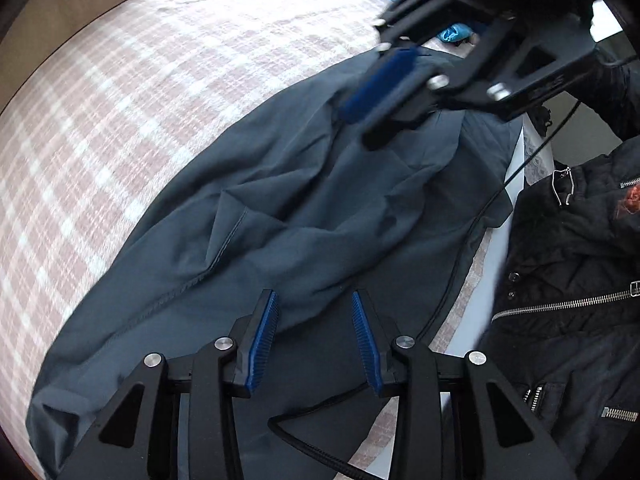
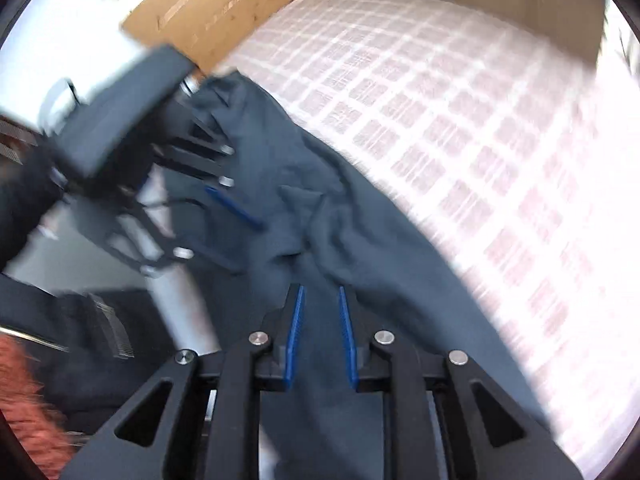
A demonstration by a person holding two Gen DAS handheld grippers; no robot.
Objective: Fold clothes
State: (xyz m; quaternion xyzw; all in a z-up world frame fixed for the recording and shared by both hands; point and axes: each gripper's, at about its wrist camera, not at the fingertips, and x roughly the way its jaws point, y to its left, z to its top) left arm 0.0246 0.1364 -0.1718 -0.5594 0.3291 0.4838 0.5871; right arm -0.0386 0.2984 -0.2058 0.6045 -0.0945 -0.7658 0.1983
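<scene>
dark slate garment point(image 1: 304, 216) lying rumpled on the checked bedspread point(image 1: 120, 120), along its near edge. left gripper point(image 1: 316, 312) hovering released over a fold; right gripper point(image 2: 320, 308) parted, pads gripping nothing. judging early smoothing stage; next needs pinching a hem. no legible writing.

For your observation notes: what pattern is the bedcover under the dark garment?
Pink-and-white check bedcover; clearest in the left wrist view.

Both wrist views look steeply down, close over the dark garment point(image 1: 304, 208) on the checked bedspread point(image 1: 120, 100); each shows the other gripper, at one and ten o'clock.
</scene>
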